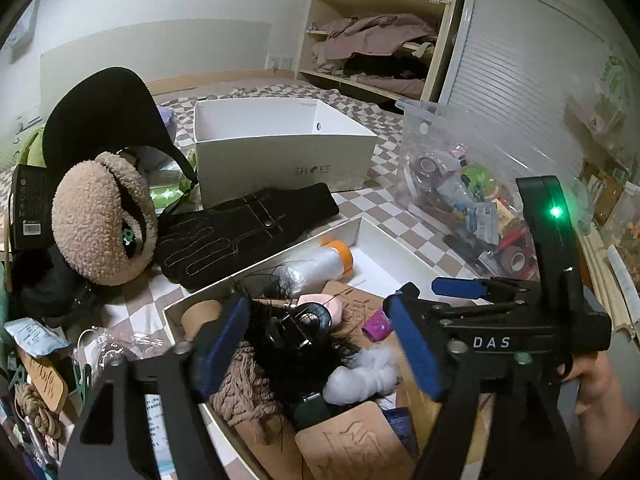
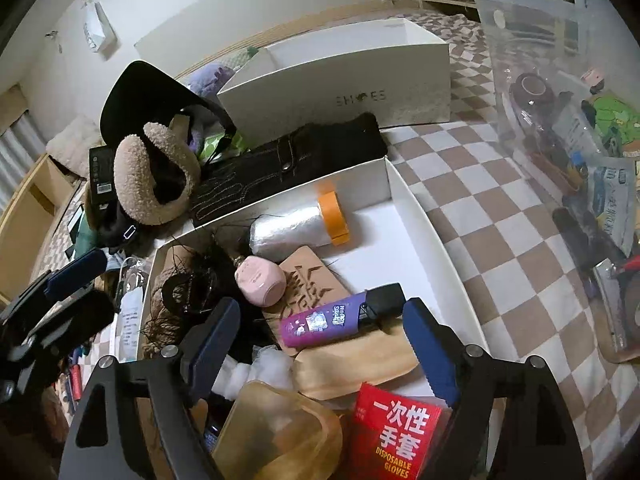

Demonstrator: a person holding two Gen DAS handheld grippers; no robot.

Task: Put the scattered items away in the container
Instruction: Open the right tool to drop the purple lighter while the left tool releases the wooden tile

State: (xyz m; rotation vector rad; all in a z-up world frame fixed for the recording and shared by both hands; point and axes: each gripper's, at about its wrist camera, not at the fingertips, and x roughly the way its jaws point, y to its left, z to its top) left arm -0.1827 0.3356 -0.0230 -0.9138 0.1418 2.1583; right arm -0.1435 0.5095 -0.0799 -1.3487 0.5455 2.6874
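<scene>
White cardboard forms the shallow tray [image 2: 436, 232] in front of us, its low walls framing a crowded left half and a bare white floor toward the far right corner. Both of our grippers hover over its near end with jaws spread wide, holding nothing: the left gripper [image 1: 320, 344] above black feathery fluff [image 1: 280, 360] and a white cotton wad [image 1: 360, 380], the right gripper [image 2: 320, 344] above a purple tube [image 2: 320, 322].

Beyond the tray's far wall a black glove [image 1: 240, 232] lies touching it, with a fuzzy tan earmuff [image 1: 100, 220] beside the glove. Behind stands a taller white shoe box [image 1: 280, 152], open. Right of the tray, checkered cloth [image 2: 500, 200] lies open up to a clear plastic bin [image 2: 560, 120].

Only the right wrist view shows a red box of disposable gloves [image 2: 396, 436] and an amber translucent object [image 2: 280, 432], possibly a pouch. Only the left wrist view shows the right gripper's green light [image 1: 556, 212] and loose packets [image 1: 36, 336] left of the tray.
</scene>
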